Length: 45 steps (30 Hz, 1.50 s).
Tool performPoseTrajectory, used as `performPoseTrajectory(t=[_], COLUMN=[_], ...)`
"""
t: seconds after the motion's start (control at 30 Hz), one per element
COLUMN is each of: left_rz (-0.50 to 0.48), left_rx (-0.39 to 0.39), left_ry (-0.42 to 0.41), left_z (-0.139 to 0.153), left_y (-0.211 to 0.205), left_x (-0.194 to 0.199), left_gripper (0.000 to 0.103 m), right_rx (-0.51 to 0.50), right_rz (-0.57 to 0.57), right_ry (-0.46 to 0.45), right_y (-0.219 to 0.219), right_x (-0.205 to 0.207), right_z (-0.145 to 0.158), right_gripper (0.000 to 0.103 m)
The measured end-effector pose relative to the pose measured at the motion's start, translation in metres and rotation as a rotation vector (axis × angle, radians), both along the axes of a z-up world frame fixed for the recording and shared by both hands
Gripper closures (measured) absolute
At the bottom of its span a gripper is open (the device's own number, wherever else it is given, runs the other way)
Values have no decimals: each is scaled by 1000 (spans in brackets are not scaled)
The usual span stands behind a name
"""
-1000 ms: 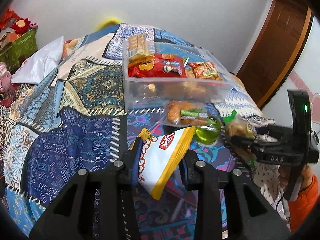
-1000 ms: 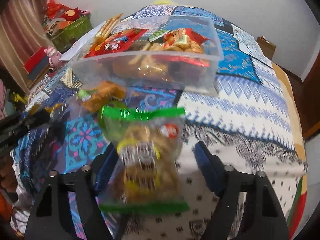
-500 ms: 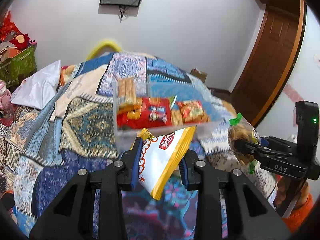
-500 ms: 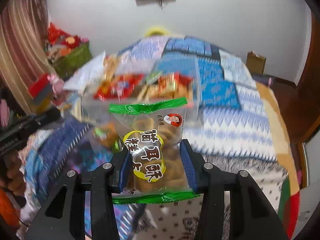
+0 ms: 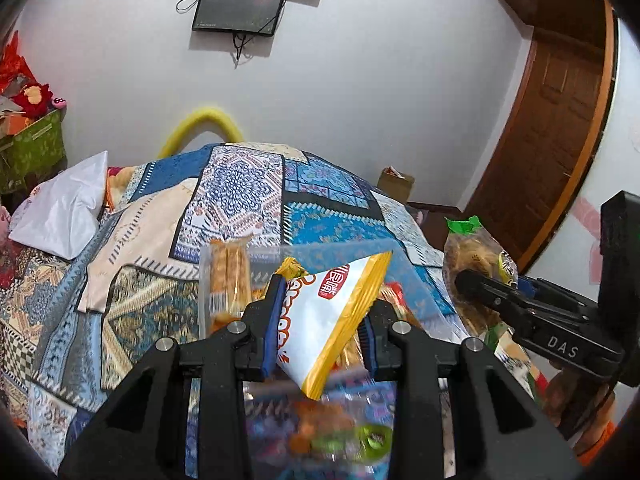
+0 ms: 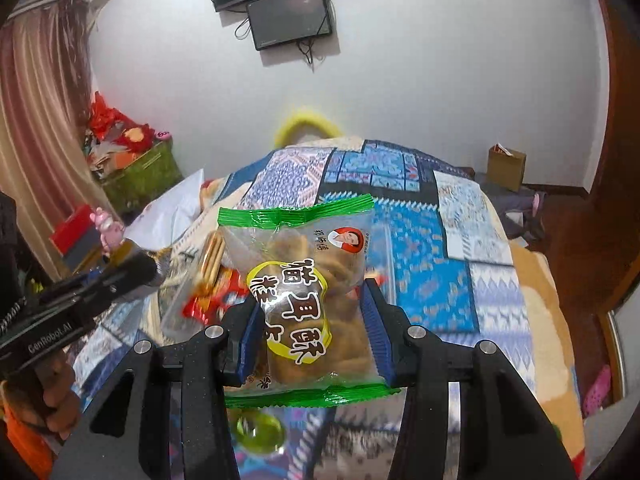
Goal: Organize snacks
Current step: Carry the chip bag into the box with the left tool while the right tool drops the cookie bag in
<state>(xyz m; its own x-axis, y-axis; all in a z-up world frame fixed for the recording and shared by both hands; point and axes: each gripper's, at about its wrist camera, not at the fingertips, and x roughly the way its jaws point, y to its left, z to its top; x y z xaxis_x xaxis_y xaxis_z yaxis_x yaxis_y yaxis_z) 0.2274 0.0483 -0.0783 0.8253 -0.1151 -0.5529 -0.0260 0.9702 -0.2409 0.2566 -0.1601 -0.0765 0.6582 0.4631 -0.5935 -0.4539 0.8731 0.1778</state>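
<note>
My left gripper [image 5: 320,332] is shut on a white and yellow snack packet [image 5: 332,312], held in the air just before a clear plastic bin [image 5: 206,280] with several snacks in it. The bin stands on a patterned bedspread [image 5: 240,196]. My right gripper [image 6: 312,320] is shut on a clear, green-edged bag of brown cookies [image 6: 308,280], also lifted, with the bin [image 6: 180,308] behind it to the left. Each view shows the other gripper at its side: the right gripper [image 5: 500,300] with the cookie bag [image 5: 476,256], and the left gripper [image 6: 120,276].
A green jelly cup [image 5: 372,444] and a blurred orange snack pack [image 5: 316,432] lie on the bedspread below the grippers. A white plastic bag [image 5: 64,208] lies at the bed's left, a green box [image 5: 32,152] beyond it. A wooden door [image 5: 560,120] stands right.
The right gripper's jaws have shut on the cookie bag, which lay on the bedspread, and lifted it. Both grippers have risen with their packets and now sit nearer the bin.
</note>
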Motion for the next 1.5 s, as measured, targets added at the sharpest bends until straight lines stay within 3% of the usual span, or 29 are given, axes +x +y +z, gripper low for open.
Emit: performPoseTrajectory(t=[0.53,0.73,0.9,1.0,1.13,1.5], left_rz=[60,30,11,9,6,4], left_rx=[124,106,90,22,-25,22], left_ry=[58,120,152,164,146,75], left_z=[-48,-69,-78,-74,-60,-19], left_y=[-10,-14,-15,-8,-2,1], left_x=[94,108,104,99,86,25], left_gripper=[70,70,60,52,51,47], right_rx=[-62,-96,-120,-116,-98,-63], right_rz=[-28,-31,-3,-5,-5,7], right_ry=[75,65,70,68,58,-15], right_y=[33,35,34,31,26,9], right_x=[73,75,72,67,56,7], right_z=[-46,-52,-50,-46,-39,-7], right_gripper=[60,57,50,45,38,33])
